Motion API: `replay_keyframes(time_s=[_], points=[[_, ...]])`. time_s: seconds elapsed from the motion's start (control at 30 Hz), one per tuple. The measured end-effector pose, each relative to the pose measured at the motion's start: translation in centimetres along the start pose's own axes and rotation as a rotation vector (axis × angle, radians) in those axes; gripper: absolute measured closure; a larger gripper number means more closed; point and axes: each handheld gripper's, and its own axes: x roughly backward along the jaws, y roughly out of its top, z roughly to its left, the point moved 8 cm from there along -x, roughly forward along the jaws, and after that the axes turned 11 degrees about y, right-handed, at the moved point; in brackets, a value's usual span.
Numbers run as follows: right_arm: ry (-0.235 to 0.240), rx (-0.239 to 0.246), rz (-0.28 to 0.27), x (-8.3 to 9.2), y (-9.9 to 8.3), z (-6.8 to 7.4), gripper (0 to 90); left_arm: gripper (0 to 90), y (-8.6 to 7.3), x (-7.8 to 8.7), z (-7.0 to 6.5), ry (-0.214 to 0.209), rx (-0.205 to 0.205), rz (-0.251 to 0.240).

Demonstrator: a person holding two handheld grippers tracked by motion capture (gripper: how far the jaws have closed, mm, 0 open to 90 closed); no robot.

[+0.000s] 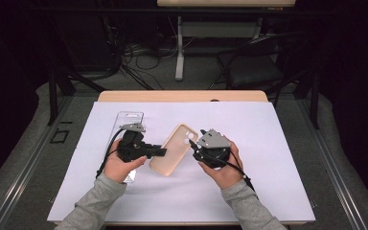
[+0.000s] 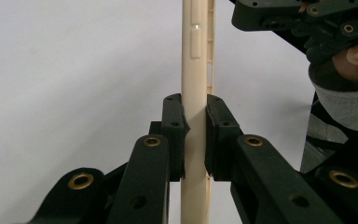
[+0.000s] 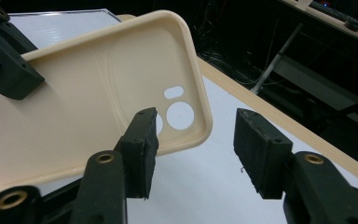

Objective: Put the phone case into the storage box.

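High view: the left gripper (image 1: 159, 151) holds a cream soft-plastic phone case (image 1: 174, 149) above the white table (image 1: 268, 191). Left gripper view: jaws clamp its edge, steadying it. Right gripper view: right gripper (image 3: 193, 154) spread apart at the camera-hole corner, likely about to grasp.

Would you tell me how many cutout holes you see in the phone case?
3 show, clustered at one corner of the phone case: a small oval, a round one below, another partly behind the right gripper; more may be hidden.

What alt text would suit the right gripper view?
A cream soft-plastic phone case with camera cutouts hangs above the white table sheet, pinched at its far edge by the left gripper. The right gripper stands open, its edge between the jaws.
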Motion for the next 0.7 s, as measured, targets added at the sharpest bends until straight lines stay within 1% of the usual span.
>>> replay_keyframes(time_s=[0.07, 0.1, 0.17, 0.23, 0.33, 0.43, 0.57, 0.63, 0.67, 0.7], points=[[-0.002, -0.002, -0.002, 0.0, 0.0, -0.1, 47.3, 80.5, 0.1, 0.1, 0.2, 0.005, 0.004, -0.023], [0.001, -0.007, -0.002, 0.1, 0.1, -0.1, 46.8, 80.5, 0.1, 0.1, 0.2, 0.004, 0.014, -0.030], [0.009, -0.013, -0.004, 0.1, 0.1, -0.2, 46.3, 80.5, 0.2, 0.2, 0.5, 0.010, 0.020, -0.056], [0.008, -0.004, -0.003, 0.1, 0.1, -0.2, 45.5, 80.4, 0.3, 0.4, 0.7, 0.016, 0.027, -0.075], [0.009, -0.004, -0.001, 0.0, 0.0, -0.3, 44.2, 80.5, 0.5, 0.7, 1.0, 0.011, 0.046, -0.105], [0.025, -0.007, -0.007, 0.0, 0.1, -0.3, 43.5, 80.4, 0.6, 0.9, 1.1, 0.012, 0.056, -0.129], [0.056, -0.038, -0.002, -0.1, 0.0, -0.2, 43.8, 80.4, 0.8, 1.2, 1.4, 0.006, 0.077, -0.163], [0.062, -0.036, 0.004, -0.2, 0.1, -0.1, 42.7, 80.5, 0.8, 1.4, 1.5, 0.006, 0.087, -0.179], [0.056, -0.033, 0.007, -0.2, 0.1, -0.2, 41.7, 80.5, 0.9, 1.4, 1.5, 0.004, 0.096, -0.189], [0.051, -0.026, 0.010, -0.2, 0.2, -0.3, 41.5, 80.4, 0.9, 1.5, 1.6, 0.004, 0.096, -0.194]])
